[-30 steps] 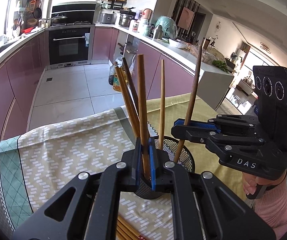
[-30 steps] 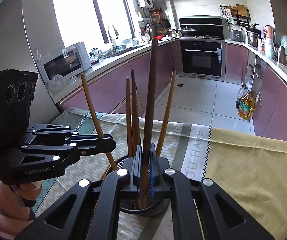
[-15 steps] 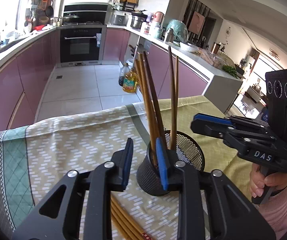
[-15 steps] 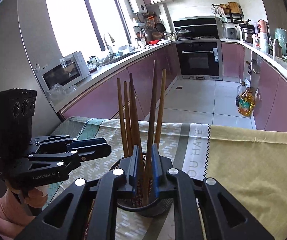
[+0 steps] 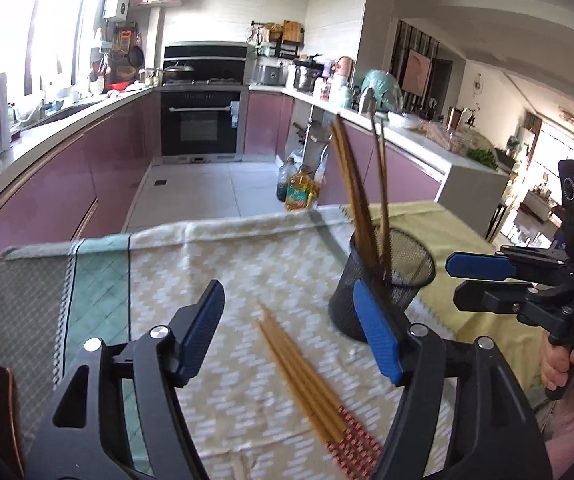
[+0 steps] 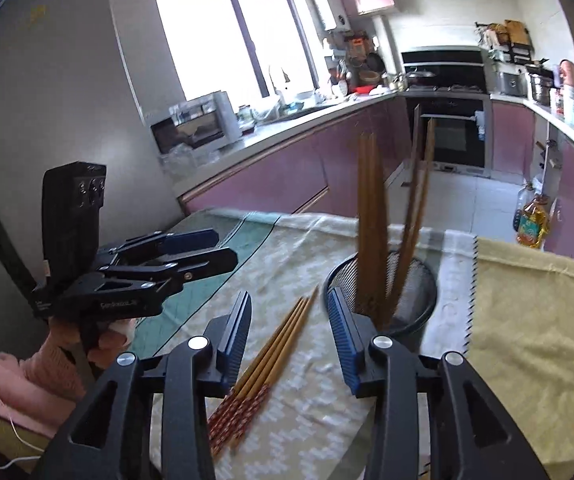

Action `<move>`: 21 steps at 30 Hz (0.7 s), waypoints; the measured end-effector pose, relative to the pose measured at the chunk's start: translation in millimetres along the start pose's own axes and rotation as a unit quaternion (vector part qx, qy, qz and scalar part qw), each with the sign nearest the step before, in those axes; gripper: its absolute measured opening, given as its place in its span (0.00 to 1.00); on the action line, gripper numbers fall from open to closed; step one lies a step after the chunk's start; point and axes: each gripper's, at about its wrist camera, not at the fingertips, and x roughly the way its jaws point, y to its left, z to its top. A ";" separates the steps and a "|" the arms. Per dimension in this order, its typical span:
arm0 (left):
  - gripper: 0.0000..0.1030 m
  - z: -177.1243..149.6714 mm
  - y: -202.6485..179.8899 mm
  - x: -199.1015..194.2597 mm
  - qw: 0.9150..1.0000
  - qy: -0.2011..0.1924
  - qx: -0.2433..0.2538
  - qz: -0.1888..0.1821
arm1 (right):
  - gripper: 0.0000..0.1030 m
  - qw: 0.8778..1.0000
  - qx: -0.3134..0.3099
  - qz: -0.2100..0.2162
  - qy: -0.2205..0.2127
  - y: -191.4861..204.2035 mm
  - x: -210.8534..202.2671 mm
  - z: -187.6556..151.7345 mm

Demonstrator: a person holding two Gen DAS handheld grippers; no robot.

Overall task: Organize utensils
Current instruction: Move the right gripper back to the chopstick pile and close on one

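Observation:
A black mesh cup (image 5: pixel 383 280) (image 6: pixel 407 292) stands on the tablecloth with several brown chopsticks (image 5: pixel 357 184) (image 6: pixel 371 216) leaning upright in it. More chopsticks with red patterned ends (image 5: pixel 307 376) (image 6: pixel 271 352) lie flat on the cloth, near side of the cup. My left gripper (image 5: pixel 287 320) (image 6: pixel 227 246) hovers back from the cup above the lying chopsticks. Its jaws are opening and nothing is between them. My right gripper (image 6: pixel 289 320) (image 5: pixel 453 280) is just left of the cup in its own view, jaws opening and gripping nothing.
The table carries a patterned green-and-cream cloth (image 5: pixel 215 272) and a yellow cloth (image 6: pixel 535 320). A hand in a pink sleeve (image 6: pixel 59 364) holds each tool. Oil bottles (image 5: pixel 299 192) stand on the tiled floor beyond the far table edge. Purple cabinets line both sides.
Both grippers were shut on upright chopsticks over the cup. They have let them go into the cup, opened their jaws and drawn back toward the near side of the table.

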 end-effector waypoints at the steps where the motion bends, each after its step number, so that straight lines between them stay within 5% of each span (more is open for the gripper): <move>1: 0.66 -5.7 2.5 1.2 1.000 0.008 -0.002 0.004 | 0.37 1.000 0.002 0.003 0.010 1.8 5.7 -4.9; 10: 0.66 -57.4 14.8 21.6 0.996 0.085 -0.007 0.031 | 0.37 0.994 0.039 -0.007 0.104 3.8 66.6 -43.7; 21: 0.66 -79.9 8.7 30.1 0.992 0.118 -0.003 0.034 | 0.37 0.990 0.020 -0.045 0.131 21.2 86.4 -57.7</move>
